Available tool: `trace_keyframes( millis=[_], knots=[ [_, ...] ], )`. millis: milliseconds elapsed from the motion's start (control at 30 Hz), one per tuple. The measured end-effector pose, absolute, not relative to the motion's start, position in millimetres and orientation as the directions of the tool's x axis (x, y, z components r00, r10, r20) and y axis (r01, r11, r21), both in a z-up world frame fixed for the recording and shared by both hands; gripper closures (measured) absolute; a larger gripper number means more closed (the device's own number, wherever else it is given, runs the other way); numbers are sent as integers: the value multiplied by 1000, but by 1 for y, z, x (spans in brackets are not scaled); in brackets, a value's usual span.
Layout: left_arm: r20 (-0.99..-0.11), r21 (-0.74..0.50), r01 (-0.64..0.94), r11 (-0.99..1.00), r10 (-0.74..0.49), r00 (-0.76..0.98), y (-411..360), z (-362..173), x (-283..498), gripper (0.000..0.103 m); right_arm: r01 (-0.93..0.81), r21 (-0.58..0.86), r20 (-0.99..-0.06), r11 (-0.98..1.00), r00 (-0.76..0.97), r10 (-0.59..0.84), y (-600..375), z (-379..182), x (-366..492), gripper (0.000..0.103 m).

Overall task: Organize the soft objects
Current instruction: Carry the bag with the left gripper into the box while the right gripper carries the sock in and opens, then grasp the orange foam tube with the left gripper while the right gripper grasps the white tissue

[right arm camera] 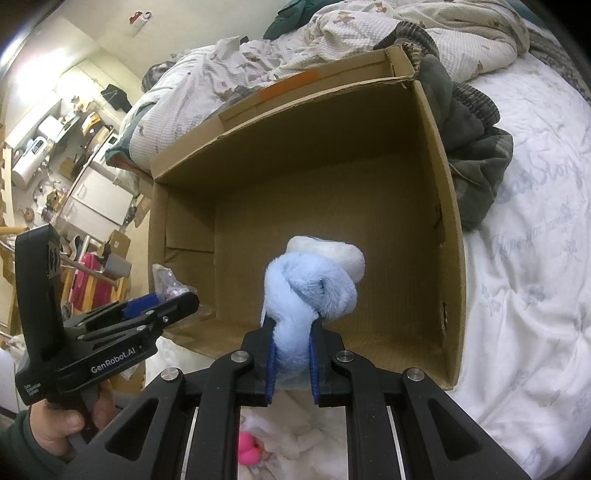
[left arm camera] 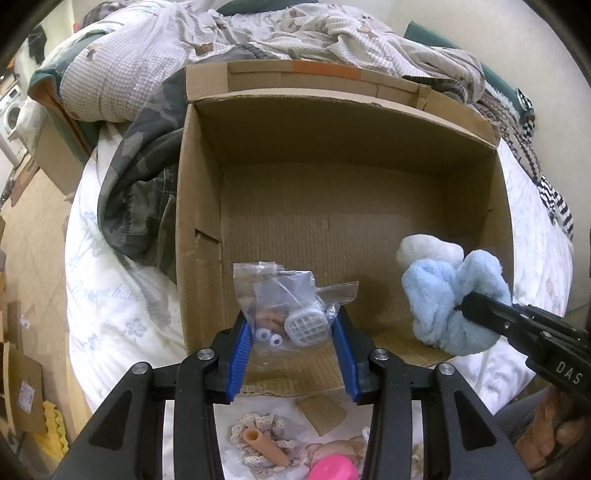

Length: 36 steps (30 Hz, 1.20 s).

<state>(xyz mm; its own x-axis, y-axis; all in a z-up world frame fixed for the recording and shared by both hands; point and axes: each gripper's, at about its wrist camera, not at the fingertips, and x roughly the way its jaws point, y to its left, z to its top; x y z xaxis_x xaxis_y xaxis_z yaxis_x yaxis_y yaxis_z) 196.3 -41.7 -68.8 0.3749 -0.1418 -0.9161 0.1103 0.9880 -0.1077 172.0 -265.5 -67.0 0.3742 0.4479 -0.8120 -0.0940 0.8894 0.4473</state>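
An open cardboard box [left arm camera: 199, 192] stands on the bed, its inside bare; it also shows in the right wrist view [right arm camera: 448, 221]. My left gripper [left arm camera: 291, 325] is shut on a clear plastic bag of small parts [left arm camera: 286, 314] and holds it over the box's near edge. My right gripper [right arm camera: 291, 328] is shut on a light blue and white plush toy [right arm camera: 310, 288] held over the box's front right. The plush toy [left arm camera: 447, 291] and right gripper [left arm camera: 465, 304] show at the right of the left wrist view. The left gripper [right arm camera: 177, 302] and bag [right arm camera: 166, 280] show at the left of the right wrist view.
A camouflage garment [left arm camera: 140, 177] lies against the box's left wall. A rumpled quilt [left arm camera: 258, 26] is behind the box. On the white sheet [left arm camera: 122, 314] in front lie a lace-trimmed doll piece [left arm camera: 266, 439] and a pink object [left arm camera: 332, 469]. Cluttered floor and furniture [right arm camera: 74, 147] lie beyond the bed.
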Motion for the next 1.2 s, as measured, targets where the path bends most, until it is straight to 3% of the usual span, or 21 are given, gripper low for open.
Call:
trace_keyframes(
  millis=[100, 233, 300, 333, 367, 400, 500, 667, 1000, 1067, 1200],
  knots=[
    [-920, -107, 110, 988, -140, 366, -43, -71, 196, 63, -96, 436, -817, 895, 375, 438, -263, -67, 173, 88],
    [-919, -75, 109, 991, -111, 378, -45, -69, 196, 50, -88, 428, -823, 899, 374, 428, -261, -69, 174, 84],
    [-916, -64, 107, 992, -101, 387, -45, -68, 196, 45, -85, 417, -829, 905, 373, 417, -260, -69, 175, 72],
    [-916, -55, 105, 993, -92, 391, -45, -67, 196, 43, -85, 406, -832, 910, 377, 407, -260, -69, 175, 55],
    [-915, -41, 101, 994, -78, 397, -45, -67, 196, 43, -82, 393, -833, 916, 389, 393, -260, -67, 175, 28],
    [-913, -26, 98, 995, -64, 402, -45, -66, 196, 43, -76, 387, -830, 919, 405, 383, -261, -65, 174, 21],
    [-907, -16, 102, 995, -57, 417, -44, -63, 195, 43, -84, 376, -818, 923, 438, 373, -263, -59, 174, 19],
    [-897, -41, 92, 995, -77, 435, -40, -55, 195, 43, -102, 342, -802, 934, 487, 347, -262, -49, 170, 5],
    [-881, -33, 78, 996, -66, 468, -40, -47, 187, 42, -77, 350, -770, 934, 543, 333, -267, -40, 163, 0],
    [-876, -53, 69, 996, -80, 476, -38, -44, 183, 28, -75, 350, -763, 934, 556, 331, -268, -38, 162, 0],
    [-867, -57, 40, 998, -69, 494, -35, -38, 175, 20, -72, 342, -747, 937, 585, 317, -269, -35, 155, 0]
  ],
)
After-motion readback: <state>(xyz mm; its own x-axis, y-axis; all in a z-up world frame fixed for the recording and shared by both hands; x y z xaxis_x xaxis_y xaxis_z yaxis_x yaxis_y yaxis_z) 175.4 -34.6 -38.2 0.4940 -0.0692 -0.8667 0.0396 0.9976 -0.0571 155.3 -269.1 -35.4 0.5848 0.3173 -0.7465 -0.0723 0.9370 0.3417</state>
